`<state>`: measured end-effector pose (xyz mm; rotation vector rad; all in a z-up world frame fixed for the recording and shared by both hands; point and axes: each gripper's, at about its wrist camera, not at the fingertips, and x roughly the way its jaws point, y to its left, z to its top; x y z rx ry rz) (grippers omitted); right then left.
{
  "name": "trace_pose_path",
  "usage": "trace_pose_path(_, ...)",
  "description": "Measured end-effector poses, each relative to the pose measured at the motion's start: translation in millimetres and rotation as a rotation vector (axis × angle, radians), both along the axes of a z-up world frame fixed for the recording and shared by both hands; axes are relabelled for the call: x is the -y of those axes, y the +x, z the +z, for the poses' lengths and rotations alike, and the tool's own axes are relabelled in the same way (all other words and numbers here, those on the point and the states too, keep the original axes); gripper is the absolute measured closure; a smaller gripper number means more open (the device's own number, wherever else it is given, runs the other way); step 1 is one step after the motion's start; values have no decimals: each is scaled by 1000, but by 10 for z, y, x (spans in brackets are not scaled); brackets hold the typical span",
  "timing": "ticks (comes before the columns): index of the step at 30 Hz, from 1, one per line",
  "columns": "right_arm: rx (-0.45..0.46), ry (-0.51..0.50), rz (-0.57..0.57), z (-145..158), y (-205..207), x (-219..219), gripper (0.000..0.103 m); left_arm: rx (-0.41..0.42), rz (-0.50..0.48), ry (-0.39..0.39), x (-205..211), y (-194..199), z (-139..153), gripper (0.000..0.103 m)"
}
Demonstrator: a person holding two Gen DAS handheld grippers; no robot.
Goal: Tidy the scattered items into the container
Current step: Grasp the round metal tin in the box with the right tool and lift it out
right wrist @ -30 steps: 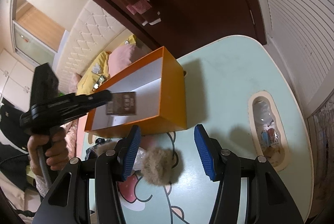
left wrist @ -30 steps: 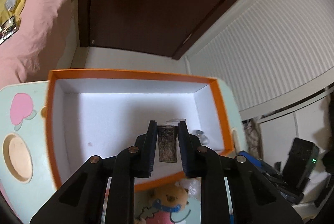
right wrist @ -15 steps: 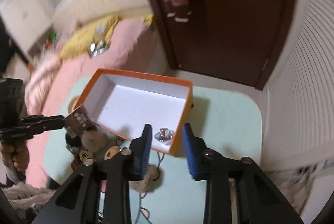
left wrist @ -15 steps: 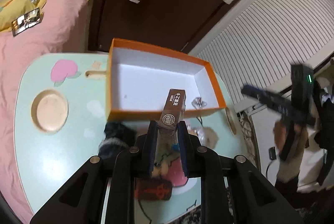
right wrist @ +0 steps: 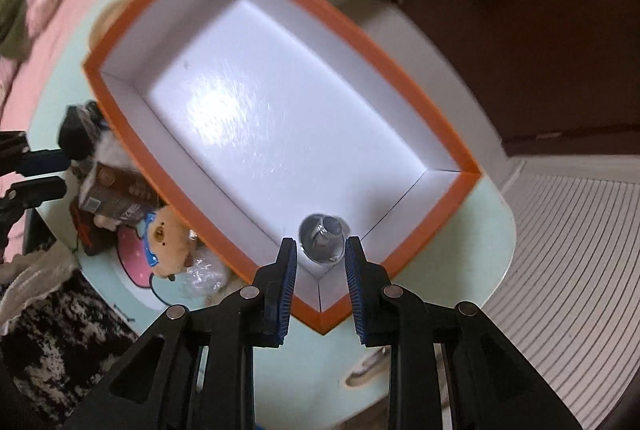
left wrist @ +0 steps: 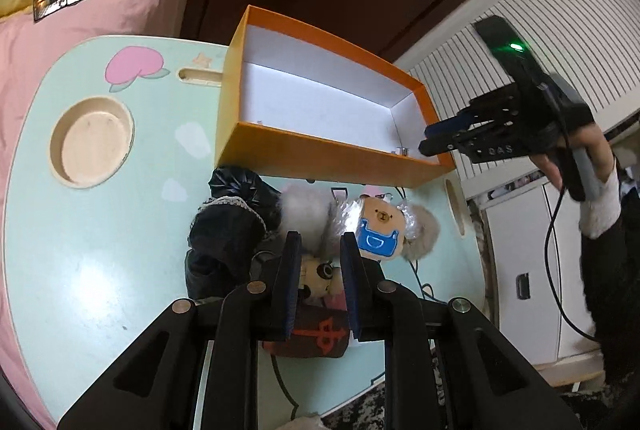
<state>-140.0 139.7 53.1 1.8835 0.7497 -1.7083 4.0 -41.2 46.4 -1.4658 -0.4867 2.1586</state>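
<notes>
Over the near corner of the orange box [right wrist: 224, 185], the right tongs [right wrist: 321, 250] hang partly open with nothing between the blue pads — a small shiny metal piece [right wrist: 323, 238] lies on the white floor just beyond the tips, tucked into that corner. Most of the box floor beyond it is bare. On the left side, the left tongs [left wrist: 320, 246] stand over the heap on the pale green worktop [left wrist: 100, 270], jaws a little apart and gripping nothing; whether the pads touch the toys I cannot tell. Between the tips sits a small panda toy [left wrist: 320, 276], with a bear in blue overalls [left wrist: 378, 230] just right, a black lace-edged bundle [left wrist: 228, 226] left, and a brown packet [right wrist: 114, 199] beside the box's long wall.
</notes>
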Motion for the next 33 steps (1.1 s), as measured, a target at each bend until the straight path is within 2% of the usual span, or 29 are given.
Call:
trace_pose_path(4, 150, 78, -5, -285, -166, 71, 79, -4, 16, 20, 55, 13, -4, 82)
trace_pose_path(8, 221, 140, -47, -592, -294, 91, 79, 1, 41, 42, 125, 11, -10, 82)
trace_pose_path(14, 175, 106, -44, -592, -322, 121, 79, 5, 52, 46, 192, 22, -24, 82)
trace_pose_path(17, 124, 70, -74, -523, -348, 65, 79, 2, 57, 43, 212, 24, -20, 82)
trace_pose_path(19, 86, -4, -115, -388, -383, 10, 79, -4, 58, 41, 229, 27, -14, 82)
trace_pose_path(22, 21, -178, -173, -43, -368, -62, 79, -6, 71, 43, 269, 25, -16, 82)
trace_pose_path(24, -24, -317, -203, 244, -283, -110, 79, -5, 86, 44, 306, 26, -22, 82)
trace_pose_path(27, -55, -504, -218, 521, -10, -164, 79, -17, 109, 30, 341, 33, -27, 80)
trace_pose_path(30, -39, -627, -192, 544, 375, -66, 79, -19, 113, 37, 344, 37, -33, 80)
trace_pose_path(33, -54, -631, -195, 338, 694, 90, 79, -21, 102, 30, 300, 44, -32, 80)
